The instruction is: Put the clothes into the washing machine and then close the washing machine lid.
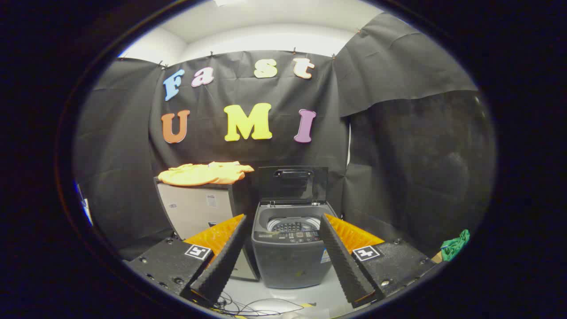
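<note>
A small dark grey top-loading washing machine (290,248) stands on the floor just ahead of my fingers, framed between them. Its lid (293,184) is raised upright at the back and the drum opening (292,223) shows. An orange garment (204,173) lies spread on top of a pale cabinet (199,208) to the left of the machine, beyond my left finger. My gripper (283,252) is open with nothing between its fingers, well short of both the garment and the machine.
A green cloth (455,244) lies low at the far right beside my right finger. Cables (252,305) trail over the pale floor in front of the machine. Black cloth walls close off the back and both sides.
</note>
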### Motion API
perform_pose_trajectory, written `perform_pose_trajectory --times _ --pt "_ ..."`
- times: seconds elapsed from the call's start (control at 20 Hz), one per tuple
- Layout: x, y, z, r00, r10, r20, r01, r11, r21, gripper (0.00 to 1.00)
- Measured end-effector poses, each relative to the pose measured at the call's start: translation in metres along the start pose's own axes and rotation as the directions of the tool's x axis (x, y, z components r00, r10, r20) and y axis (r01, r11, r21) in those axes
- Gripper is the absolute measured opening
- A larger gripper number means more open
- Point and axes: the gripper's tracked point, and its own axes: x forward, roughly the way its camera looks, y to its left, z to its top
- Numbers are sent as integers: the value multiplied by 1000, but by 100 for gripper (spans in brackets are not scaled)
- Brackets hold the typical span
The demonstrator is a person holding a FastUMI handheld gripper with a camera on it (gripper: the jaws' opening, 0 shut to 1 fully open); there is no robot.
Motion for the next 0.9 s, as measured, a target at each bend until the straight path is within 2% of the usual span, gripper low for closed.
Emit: perform_pose_trajectory --times 0.45,0.9 --pt "-4 6 -12 1000 6 -18 -6 1000 -9 100" --pt "2 7 1 1000 -6 -22 6 1000 -7 100"
